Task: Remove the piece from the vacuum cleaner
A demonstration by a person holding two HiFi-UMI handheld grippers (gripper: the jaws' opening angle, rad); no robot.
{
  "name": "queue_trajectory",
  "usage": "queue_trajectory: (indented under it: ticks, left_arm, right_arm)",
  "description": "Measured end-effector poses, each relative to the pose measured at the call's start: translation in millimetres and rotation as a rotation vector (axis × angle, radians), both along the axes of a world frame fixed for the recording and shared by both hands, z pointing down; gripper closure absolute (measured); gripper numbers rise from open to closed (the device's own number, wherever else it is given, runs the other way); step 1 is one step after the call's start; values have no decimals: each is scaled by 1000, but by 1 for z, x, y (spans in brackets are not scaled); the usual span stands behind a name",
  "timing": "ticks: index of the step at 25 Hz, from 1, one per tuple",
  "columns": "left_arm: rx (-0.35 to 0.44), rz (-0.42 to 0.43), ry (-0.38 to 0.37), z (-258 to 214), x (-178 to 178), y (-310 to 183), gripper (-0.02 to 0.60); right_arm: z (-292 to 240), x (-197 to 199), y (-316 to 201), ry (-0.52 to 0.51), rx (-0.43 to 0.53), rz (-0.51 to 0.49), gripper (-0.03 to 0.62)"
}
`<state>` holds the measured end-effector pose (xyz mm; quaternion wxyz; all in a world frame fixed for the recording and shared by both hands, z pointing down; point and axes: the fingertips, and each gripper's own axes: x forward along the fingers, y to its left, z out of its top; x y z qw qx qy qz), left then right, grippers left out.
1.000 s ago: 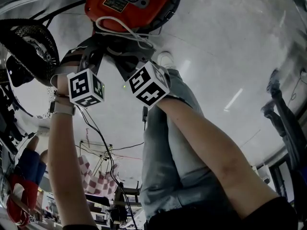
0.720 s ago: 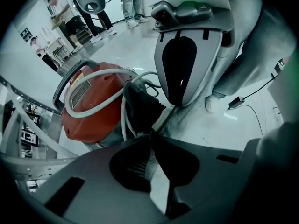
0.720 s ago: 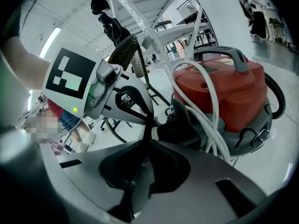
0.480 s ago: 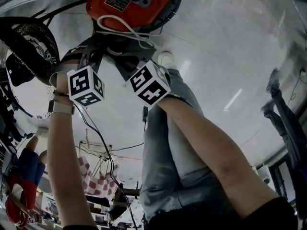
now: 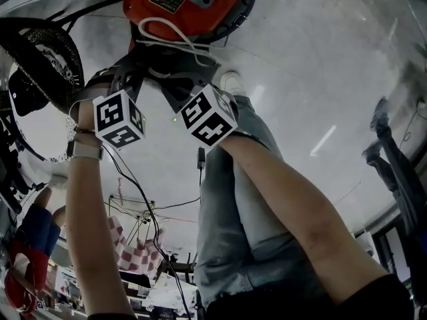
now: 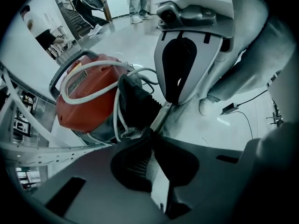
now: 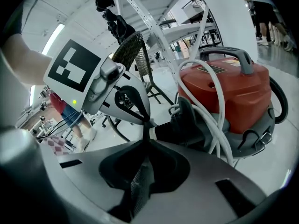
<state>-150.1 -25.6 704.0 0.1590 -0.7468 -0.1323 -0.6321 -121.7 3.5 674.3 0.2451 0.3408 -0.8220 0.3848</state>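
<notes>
The red vacuum cleaner (image 5: pixel 180 2) stands on the floor with a white cord (image 6: pixel 86 76) looped over it and a black part (image 6: pixel 133 101) at its side. A thin flat grey piece (image 6: pixel 161 115) runs next to that black part. My left gripper (image 6: pixel 152 131) is shut on one end of it. My right gripper (image 7: pixel 147 136) is shut on the other end, tip to tip with the left. In the head view only the marker cubes show well, left (image 5: pixel 120 120) and right (image 5: pixel 208 117); the fingertips are lost in the dark under the vacuum.
A black mesh chair (image 5: pixel 40 52) stands to the left of the vacuum, and a white metal frame (image 7: pixel 154 27) rises behind it. The person's jeans leg (image 5: pixel 233 199) and shoe (image 5: pixel 230 82) are beside the grippers. A cable with a plug (image 6: pixel 231 108) lies on the floor.
Both grippers keep their place and their hold. The vacuum sits a little higher and further right in the head view, a small drift of the view.
</notes>
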Motion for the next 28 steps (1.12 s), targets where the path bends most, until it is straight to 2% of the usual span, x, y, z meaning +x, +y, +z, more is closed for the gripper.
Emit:
queue_trajectory:
  ticks: [7, 10, 12, 15, 20, 28]
  left_arm:
    - [-14, -52, -6, -2, -7, 6, 546]
    - [-46, -9, -47, 4, -19, 27, 546]
    - [-55, -24, -33, 4, -27, 45, 548]
    - [-61, -107, -20, 3, -42, 67, 548]
    - [-82, -292, -5, -4, -55, 89, 546]
    - [-135, -476, 60, -43, -63, 125, 546]
  right_arm:
    - [-1, -3, 4, 2, 8, -24, 539]
    - [4, -14, 21, 13, 1, -93, 556]
    - [5, -22, 37, 42, 33, -150, 557]
    - [5, -30, 51, 42, 37, -194, 556]
    - [-4, -42, 71, 46, 34, -269, 556]
    - [-40, -46, 93, 82, 66, -362, 553]
